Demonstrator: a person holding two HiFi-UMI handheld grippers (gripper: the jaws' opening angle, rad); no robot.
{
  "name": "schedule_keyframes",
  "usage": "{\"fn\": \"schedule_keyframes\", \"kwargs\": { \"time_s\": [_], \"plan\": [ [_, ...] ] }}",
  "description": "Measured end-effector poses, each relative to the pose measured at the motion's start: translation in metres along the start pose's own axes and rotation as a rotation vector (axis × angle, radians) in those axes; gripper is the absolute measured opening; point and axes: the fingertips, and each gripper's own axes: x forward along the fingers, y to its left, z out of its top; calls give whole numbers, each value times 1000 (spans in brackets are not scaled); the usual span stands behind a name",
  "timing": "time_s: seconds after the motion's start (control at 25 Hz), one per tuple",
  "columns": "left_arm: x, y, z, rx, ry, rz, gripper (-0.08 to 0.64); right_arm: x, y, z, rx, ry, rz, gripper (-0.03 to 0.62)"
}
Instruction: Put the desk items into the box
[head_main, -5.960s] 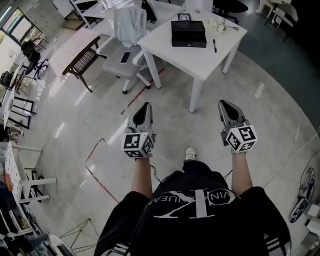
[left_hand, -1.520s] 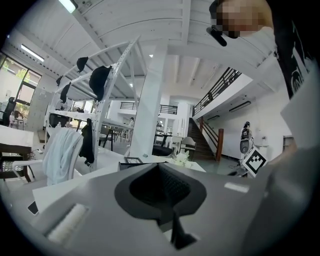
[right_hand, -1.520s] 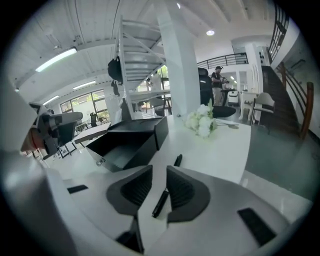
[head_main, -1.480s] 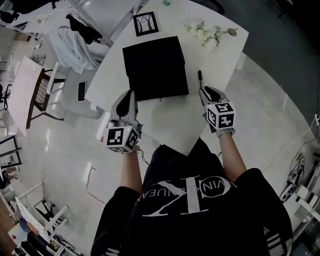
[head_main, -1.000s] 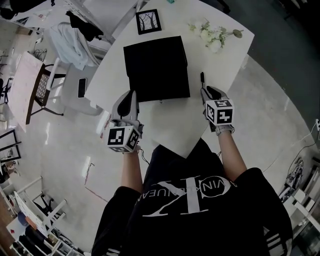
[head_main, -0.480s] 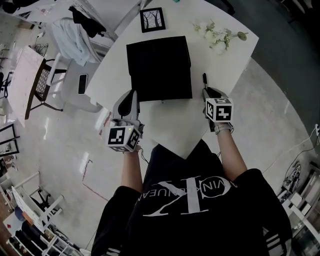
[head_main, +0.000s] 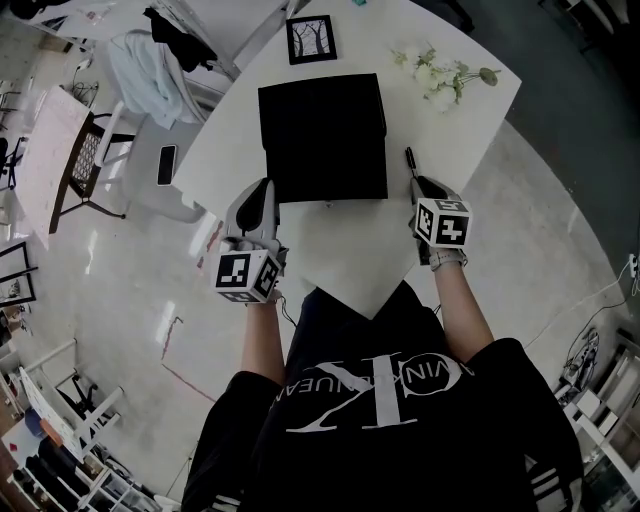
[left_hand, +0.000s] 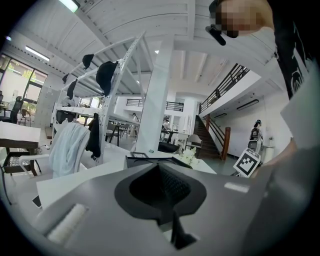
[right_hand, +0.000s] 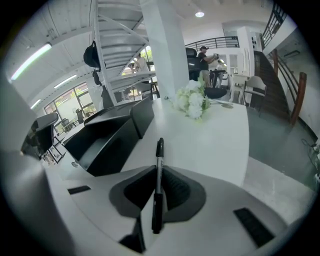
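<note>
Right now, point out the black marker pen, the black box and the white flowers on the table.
black marker pen (right_hand: 158, 185), right gripper view, middle of its barrel.
black rectangular box (head_main: 322, 135), head view, centre of its black surface.
white flower sprig (head_main: 438, 80), head view, on the white blooms.

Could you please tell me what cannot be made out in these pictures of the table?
- Black rectangular box: whether anything lies in it. It is an even black in the head view, and its near wall blocks the right gripper view.
- Black marker pen: the head view shows only its tip, because the right gripper covers the rest.
- Small black-framed picture: its image is too small to make out in the head view.
</note>
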Motion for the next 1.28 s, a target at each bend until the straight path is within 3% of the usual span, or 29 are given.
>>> {"fn": "schedule_keyframes", "kwargs": {
  "time_s": [0.32,0.68,1.0,1.28],
  "plan": [
    [-4,5,5,-3,-15,5,11,-9,11,29,-18,-62,30,51],
    [-9,10,15,-4,-48,14,11,-24,33,69,-101,-145,59,51],
    [-18,20,19,-14,-65,34,11,-31,80,99,-231,-191,176,51],
    [-28,33,19,-30,-80,74,11,-24,127,101,-367,-160,326,51]
  ]
}}
